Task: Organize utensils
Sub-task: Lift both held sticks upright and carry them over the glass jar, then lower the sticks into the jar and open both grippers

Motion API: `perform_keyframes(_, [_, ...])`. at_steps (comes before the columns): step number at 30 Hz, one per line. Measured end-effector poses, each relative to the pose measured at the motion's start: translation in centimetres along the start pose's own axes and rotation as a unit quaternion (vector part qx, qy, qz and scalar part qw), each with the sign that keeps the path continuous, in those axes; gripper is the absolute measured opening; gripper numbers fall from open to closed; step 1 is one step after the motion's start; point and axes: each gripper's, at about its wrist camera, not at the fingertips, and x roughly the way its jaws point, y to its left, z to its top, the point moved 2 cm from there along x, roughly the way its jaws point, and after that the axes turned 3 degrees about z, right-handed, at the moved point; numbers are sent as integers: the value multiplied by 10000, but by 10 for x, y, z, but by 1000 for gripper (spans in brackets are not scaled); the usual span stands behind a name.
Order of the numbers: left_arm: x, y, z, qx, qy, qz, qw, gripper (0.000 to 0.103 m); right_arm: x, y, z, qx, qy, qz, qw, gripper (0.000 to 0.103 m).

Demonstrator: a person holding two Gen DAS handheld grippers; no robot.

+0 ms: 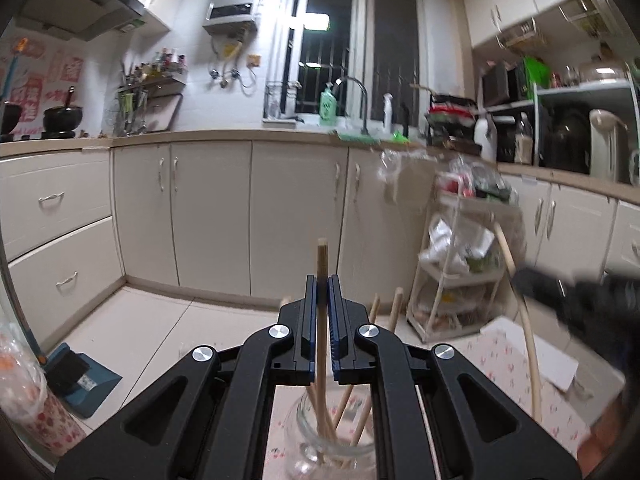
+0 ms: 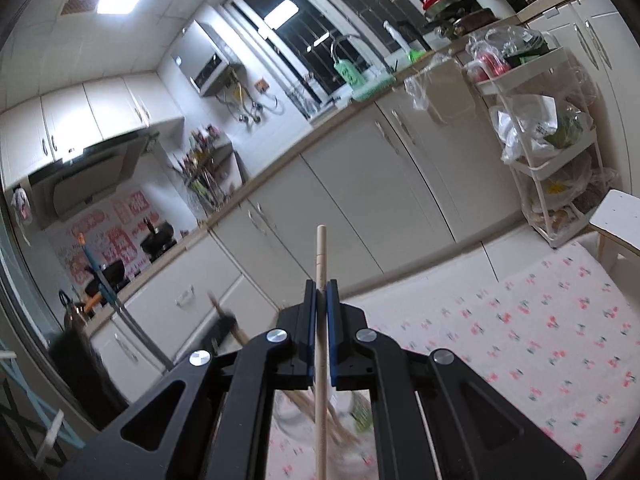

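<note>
In my left wrist view, low in the middle of the frame, my left hand-held gripper (image 1: 322, 280) is clamped narrow on a wooden chopstick (image 1: 322, 264) that stands nearly upright, its top poking above the blue pads and its lower end down inside a glass jar (image 1: 304, 452) at the bottom centre. More chopsticks (image 1: 394, 308) lean in that jar, their tips showing just right of my fingers. The jar sits on a desk covered in a flowered cloth (image 1: 508, 364). At the right edge my right hand-held gripper (image 1: 532, 284) shows as a dark blur with a pale stick (image 1: 528, 340)

In my right wrist view, my right hand-held gripper (image 2: 321, 286) is likewise pinched shut on one chopstick (image 2: 321, 252), upright at lower centre, with the blurred jar (image 2: 360, 412) below it and the flowered cloth (image 2: 540, 320) spreading to the lower right
</note>
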Motion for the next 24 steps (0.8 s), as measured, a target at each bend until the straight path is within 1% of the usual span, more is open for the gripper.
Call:
perform_keyframes(3, [-2,4,-6,88,91,-24,9999,7,11,5,7,173,-239,47,9996,6])
perform_keyframes(6, [-4,9,-8,102,142,-43,9998,14,21,10,12,304,-447,67,9985,6])
perform_keyframes(7, [-4,11,-7,64,144,-48,9999,18,24,11,13,336,-509,70,9981,6])
perform_keyframes(9, [-11,19,-5,-74,99,-4,9999,29,28,14,16,368,-635,65,9973,6])
perform_keyframes(11, [-21,31,-3,-280,6,84,9996,43,31,15,19,394,-764,61,9963,6])
perform_keyframes(14, [-32,48,-5,-545,-29,200,9983,47,38,18,22,363,-1018,-14,9941,6])
perform_keyframes(17, [-37,63,-12,-750,8,320,9967,49,46,17,19,322,-1130,-89,9930,6])
perform_keyframes(21, [-34,75,-22,-959,123,374,9946,49,57,16,7,153,-1177,-244,9926,6])
perform_keyframes(24, [-32,81,-28,-1035,193,374,9937,50,66,15,-6,-10,-1037,-339,9940,6])
